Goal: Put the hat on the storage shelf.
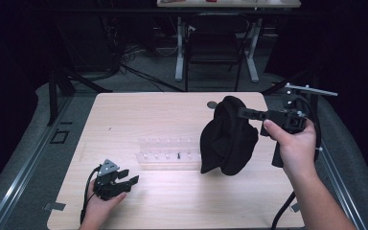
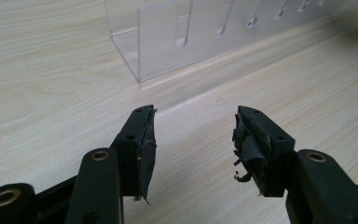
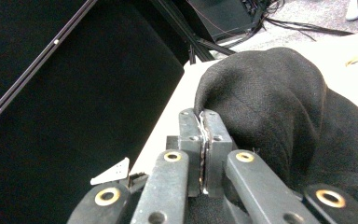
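Black cloth (image 1: pixel 227 139) hangs limp above the tabletop (image 1: pixel 182 196), pinched at its top fold by the clenched right gripper (image 1: pixel 243 112); soft, light, likely best gathered at an edge. Left gripper (image 1: pixel 127 178) rests released near a clear rack (image 1: pixel 167 152).

The black cloth (image 1: pixel 227 136) hid the right end of the clear rack (image 1: pixel 165 153). The small dark object (image 1: pixel 178 155) in the rack was too small to identify.

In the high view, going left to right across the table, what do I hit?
left gripper → clear slotted rack → black cloth → right gripper, clamped on the cloth's upper edge, its body and the right hand farther right.
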